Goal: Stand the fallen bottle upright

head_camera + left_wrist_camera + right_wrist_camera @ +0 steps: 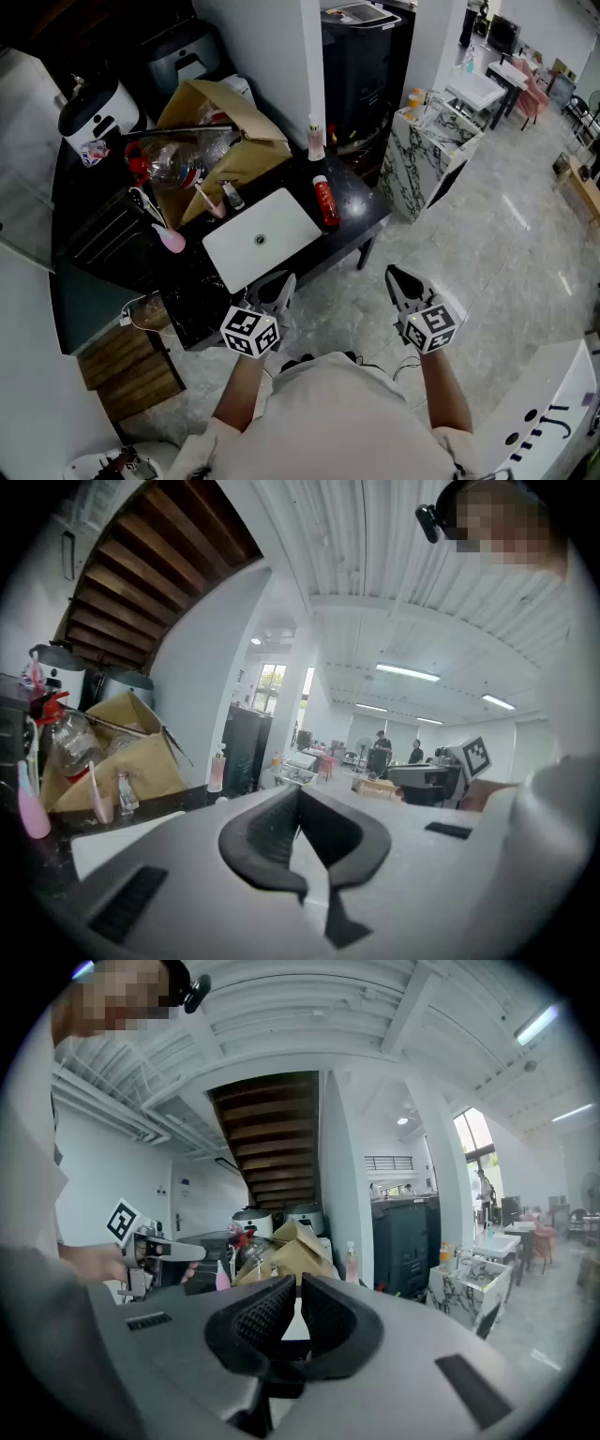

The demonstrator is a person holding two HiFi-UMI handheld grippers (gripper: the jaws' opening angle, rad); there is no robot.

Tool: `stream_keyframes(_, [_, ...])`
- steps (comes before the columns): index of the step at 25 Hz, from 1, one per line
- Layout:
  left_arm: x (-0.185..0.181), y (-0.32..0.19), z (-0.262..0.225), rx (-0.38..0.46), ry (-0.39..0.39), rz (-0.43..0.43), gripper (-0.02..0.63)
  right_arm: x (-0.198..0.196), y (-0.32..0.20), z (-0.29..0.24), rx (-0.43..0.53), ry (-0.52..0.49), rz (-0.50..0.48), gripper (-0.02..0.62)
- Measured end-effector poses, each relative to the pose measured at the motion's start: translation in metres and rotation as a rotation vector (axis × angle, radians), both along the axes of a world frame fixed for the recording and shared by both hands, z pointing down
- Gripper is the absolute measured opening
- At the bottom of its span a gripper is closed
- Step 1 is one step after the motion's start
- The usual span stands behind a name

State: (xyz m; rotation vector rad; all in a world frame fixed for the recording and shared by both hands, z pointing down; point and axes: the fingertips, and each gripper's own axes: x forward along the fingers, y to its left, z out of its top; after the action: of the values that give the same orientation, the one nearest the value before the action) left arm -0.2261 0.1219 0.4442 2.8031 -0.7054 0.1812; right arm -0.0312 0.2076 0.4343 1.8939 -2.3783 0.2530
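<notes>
Lying flat in the head view, the glossy red bottle point(325, 201) rests on the black table point(361, 220), partly buried under clutter. Left gripper view: the left gripper point(299, 799) has its ribbed black pads together, holding nothing. Right gripper view: the right gripper point(298, 1286) is likewise closed and empty.

Fallen bottle point(325, 202): small, red body with a paler cap end, lying flat on its side on the dark surface point(361, 211) near its right end. Long axis runs roughly away from the person, cap end pointing toward the back wall. It sits just right of the white tray point(262, 239), not touching it, and nothing holds or touches it.
</notes>
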Motion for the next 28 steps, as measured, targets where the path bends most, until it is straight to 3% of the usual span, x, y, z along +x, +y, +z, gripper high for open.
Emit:
stream_keyframes(20, [0.002, 0.015, 0.005, -0.008, 0.001, 0.012, 0.008, -0.002, 0.009, 0.004, 0.008, -0.031, 0.005, 0.040])
stream_keyframes(28, [0.004, 0.021, 0.015, -0.021, -0.036, 0.008, 0.009, -0.003, 0.011, 0.006, 0.020, -0.044, -0.014, 0.041])
